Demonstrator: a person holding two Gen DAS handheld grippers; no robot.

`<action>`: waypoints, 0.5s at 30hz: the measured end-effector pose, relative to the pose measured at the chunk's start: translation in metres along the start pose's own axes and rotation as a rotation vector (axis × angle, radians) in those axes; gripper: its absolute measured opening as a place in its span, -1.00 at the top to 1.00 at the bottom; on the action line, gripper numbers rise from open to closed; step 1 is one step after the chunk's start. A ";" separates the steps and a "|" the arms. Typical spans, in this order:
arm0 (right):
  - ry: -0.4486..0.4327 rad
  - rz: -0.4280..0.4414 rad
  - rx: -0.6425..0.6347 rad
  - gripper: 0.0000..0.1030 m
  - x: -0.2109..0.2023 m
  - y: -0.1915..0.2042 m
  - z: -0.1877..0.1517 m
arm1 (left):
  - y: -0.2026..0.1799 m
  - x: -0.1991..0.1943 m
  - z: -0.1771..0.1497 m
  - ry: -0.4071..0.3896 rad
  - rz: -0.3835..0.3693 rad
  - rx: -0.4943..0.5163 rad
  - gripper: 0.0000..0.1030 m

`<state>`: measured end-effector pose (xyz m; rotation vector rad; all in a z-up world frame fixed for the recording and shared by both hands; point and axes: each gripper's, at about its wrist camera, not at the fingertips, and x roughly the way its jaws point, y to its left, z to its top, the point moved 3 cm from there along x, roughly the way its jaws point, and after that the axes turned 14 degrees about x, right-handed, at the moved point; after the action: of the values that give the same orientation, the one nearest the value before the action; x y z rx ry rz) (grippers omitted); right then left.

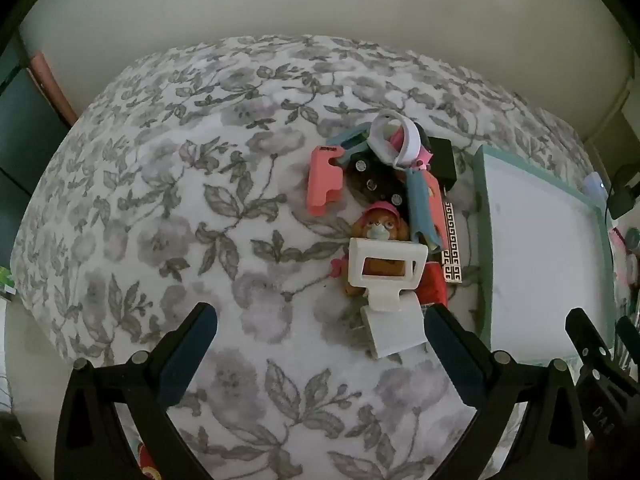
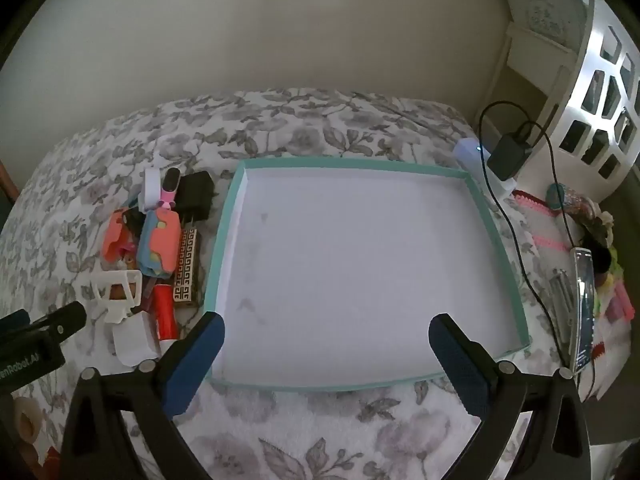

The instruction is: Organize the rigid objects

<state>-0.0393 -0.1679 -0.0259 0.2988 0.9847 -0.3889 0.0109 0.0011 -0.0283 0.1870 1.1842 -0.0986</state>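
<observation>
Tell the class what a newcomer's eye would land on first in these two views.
First, the jumbled pile of small objects on the floral bedspread, with a toy dog figure peeking over a white plastic holder. Beside it, to the right, lies the shallow teal-rimmed tray, white inside with nothing in it.

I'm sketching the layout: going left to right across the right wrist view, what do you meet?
Pile of small objects → patterned box → teal-rimmed tray → black charger → phone.
</observation>
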 end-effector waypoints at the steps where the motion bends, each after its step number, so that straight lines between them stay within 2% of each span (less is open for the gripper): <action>1: 0.000 0.000 0.000 -1.00 0.000 0.000 0.000 | 0.001 0.001 -0.001 0.003 0.002 -0.001 -1.00; 6: 0.001 -0.004 -0.002 -1.00 0.001 -0.001 0.000 | -0.001 0.005 0.000 0.054 0.023 0.012 -1.00; 15: 0.006 -0.010 -0.005 -1.00 0.003 -0.002 -0.004 | -0.002 0.005 0.000 0.065 0.021 0.031 -1.00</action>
<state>-0.0418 -0.1690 -0.0306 0.2905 0.9932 -0.3942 0.0129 -0.0005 -0.0331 0.2313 1.2454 -0.0925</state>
